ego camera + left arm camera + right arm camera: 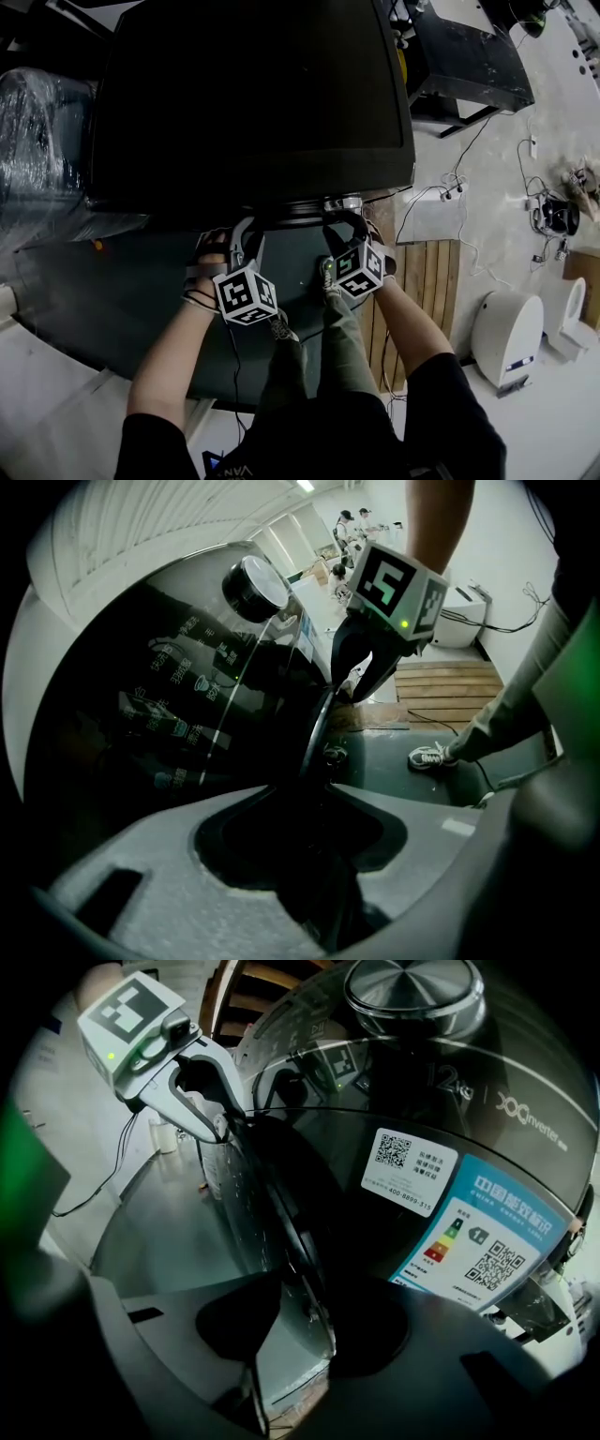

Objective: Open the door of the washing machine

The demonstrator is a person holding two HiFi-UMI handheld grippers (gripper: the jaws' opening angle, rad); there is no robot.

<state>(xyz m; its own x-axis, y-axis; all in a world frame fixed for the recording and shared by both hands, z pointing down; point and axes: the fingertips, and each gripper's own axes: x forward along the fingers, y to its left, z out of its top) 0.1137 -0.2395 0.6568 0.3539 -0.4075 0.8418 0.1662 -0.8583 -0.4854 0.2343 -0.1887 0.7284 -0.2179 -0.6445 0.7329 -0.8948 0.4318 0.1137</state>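
Note:
The black washing machine [253, 94] fills the top of the head view, seen from above. Both grippers reach under its front edge. My left gripper [246, 230] and right gripper [345, 217] sit side by side at the round door. In the left gripper view the door's dark rim [314, 738] runs straight between my left gripper's jaws [309, 855], and the right gripper [354, 688] clamps the same rim farther along. The right gripper view shows the rim and dark glass [309, 1176] inside my right gripper [300, 1335], with the left gripper [223, 1124] pinching the rim beyond.
A chrome dial [251, 585] and printed stickers [410, 1171] are on the machine's front. The machine stands on a dark green platform [112, 300]. A wooden pallet [422, 281], white appliances [506, 333] and loose cables [450, 187] lie to the right. A plastic-wrapped bulk [37, 122] is at left.

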